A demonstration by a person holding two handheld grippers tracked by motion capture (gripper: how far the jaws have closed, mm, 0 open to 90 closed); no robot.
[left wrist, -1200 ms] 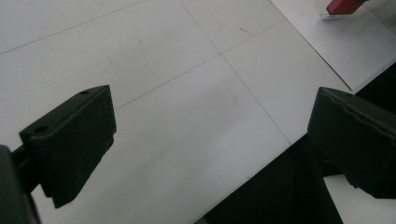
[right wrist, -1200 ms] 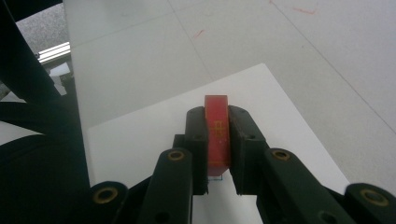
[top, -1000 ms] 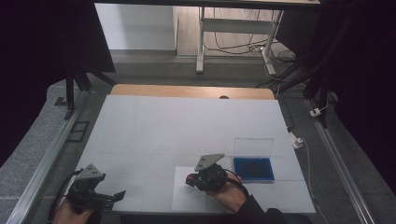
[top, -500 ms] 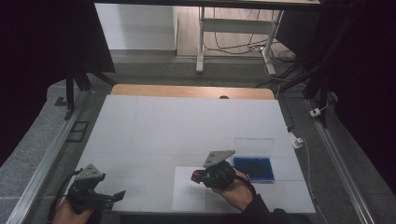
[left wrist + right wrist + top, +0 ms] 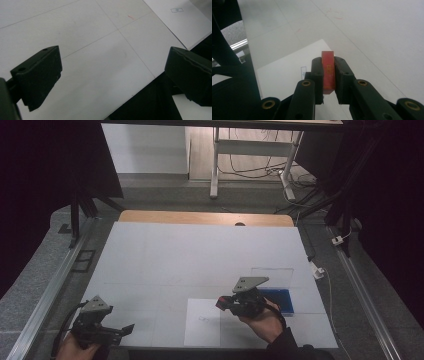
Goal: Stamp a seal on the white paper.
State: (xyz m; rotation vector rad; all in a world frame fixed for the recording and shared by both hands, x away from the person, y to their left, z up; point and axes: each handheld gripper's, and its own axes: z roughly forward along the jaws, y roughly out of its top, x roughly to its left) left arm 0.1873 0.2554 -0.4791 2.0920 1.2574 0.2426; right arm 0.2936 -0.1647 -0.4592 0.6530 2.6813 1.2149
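My right gripper (image 5: 220, 303) hangs over the white sheet of paper (image 5: 204, 324) near the table's front edge, shut on a small red block (image 5: 328, 71) with yellow markings. The block stands upright between the two jaws in the right gripper view, and its red end (image 5: 220, 303) shows in the high view. My left gripper (image 5: 127, 328) rests at the front left corner of the table, its jaws wide apart with nothing between them. In the left gripper view the fingers (image 5: 37, 75) frame bare white table and the paper's corner (image 5: 180, 20).
A clear box with a blue base (image 5: 280, 297) sits just right of the right hand. The white tabletop (image 5: 200, 255) stretches back to a wooden strip (image 5: 205, 217). Metal rails (image 5: 55, 285) run along both sides, and a white plug (image 5: 317, 270) lies at the right edge.
The right hand has moved away from the blue box, up and a little right over the paper, carrying the red block. The left gripper has stayed put.
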